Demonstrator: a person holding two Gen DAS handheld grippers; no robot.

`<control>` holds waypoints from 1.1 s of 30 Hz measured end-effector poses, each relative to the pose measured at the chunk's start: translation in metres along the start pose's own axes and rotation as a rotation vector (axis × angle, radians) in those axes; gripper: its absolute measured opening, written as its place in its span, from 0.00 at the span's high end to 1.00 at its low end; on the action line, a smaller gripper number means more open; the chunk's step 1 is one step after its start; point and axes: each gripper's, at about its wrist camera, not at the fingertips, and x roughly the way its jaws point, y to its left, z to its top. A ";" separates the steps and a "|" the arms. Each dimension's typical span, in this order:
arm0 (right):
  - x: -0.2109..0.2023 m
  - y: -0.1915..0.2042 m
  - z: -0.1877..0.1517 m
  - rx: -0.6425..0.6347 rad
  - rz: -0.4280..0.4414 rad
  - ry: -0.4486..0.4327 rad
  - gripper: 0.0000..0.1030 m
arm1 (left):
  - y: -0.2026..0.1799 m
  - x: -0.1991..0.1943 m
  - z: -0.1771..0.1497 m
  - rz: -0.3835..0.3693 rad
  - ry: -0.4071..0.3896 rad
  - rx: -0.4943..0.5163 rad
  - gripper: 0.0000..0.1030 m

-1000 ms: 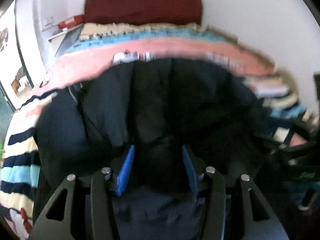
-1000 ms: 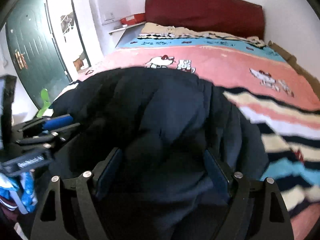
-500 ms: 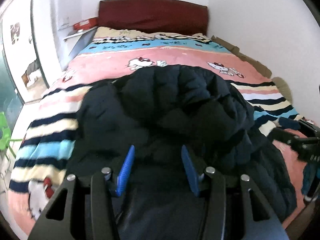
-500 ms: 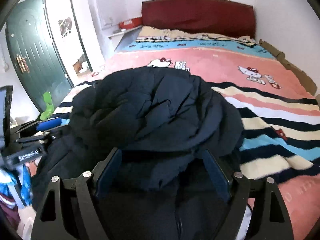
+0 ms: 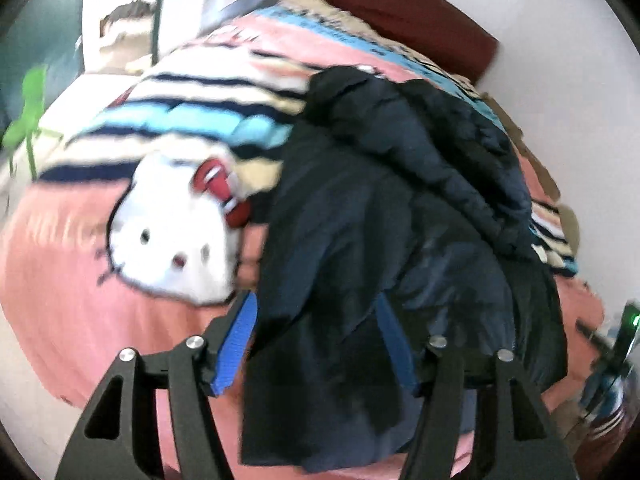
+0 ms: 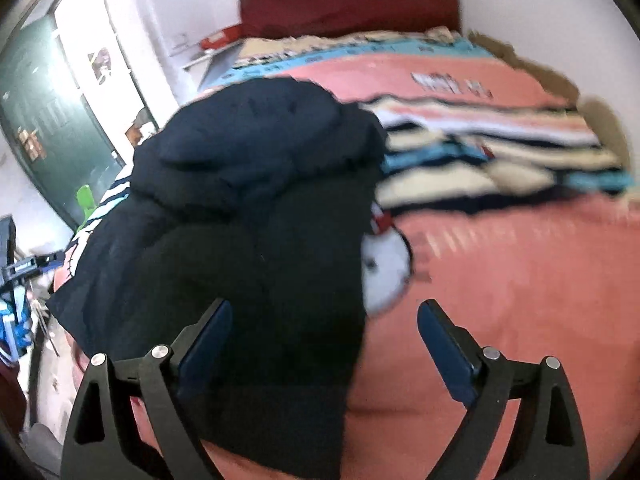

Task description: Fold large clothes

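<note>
A large dark navy padded jacket (image 5: 400, 216) lies crumpled on the bed; it also shows in the right wrist view (image 6: 248, 208). My left gripper (image 5: 316, 324) is open, its blue-padded fingers (image 5: 236, 340) either side of the jacket's near edge, not clamped. My right gripper (image 6: 324, 328) is wide open over the jacket's right edge, which lies between the jaws nearer the left finger (image 6: 204, 336). Both views are blurred.
The bed has a pink, striped cartoon-cat blanket (image 5: 172, 232), seen in the right wrist view too (image 6: 500, 248), and a dark red headboard (image 6: 348, 0). A green door (image 6: 44, 120) and doorway stand left. The other gripper's tool (image 5: 616, 340) is at the bed's right foot.
The jacket has dropped from a raised bundle onto the bed. My left gripper swung left and down toward the blanket; my right gripper swung right, so the jacket now lies left in its view.
</note>
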 end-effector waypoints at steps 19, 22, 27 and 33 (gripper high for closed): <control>0.053 -0.009 -0.063 0.150 0.184 0.150 0.10 | 0.046 0.042 -0.050 -0.403 0.127 -0.311 0.41; 0.059 -0.007 -0.065 0.159 0.213 0.164 0.10 | 0.038 0.042 -0.057 -0.413 0.131 -0.295 0.41; 0.067 -0.002 -0.072 0.151 0.267 0.187 0.17 | 0.027 0.036 -0.061 -0.377 0.111 -0.247 0.42; 0.075 -0.010 -0.082 0.241 0.388 0.177 0.42 | 0.019 0.034 -0.062 -0.391 0.105 -0.250 0.51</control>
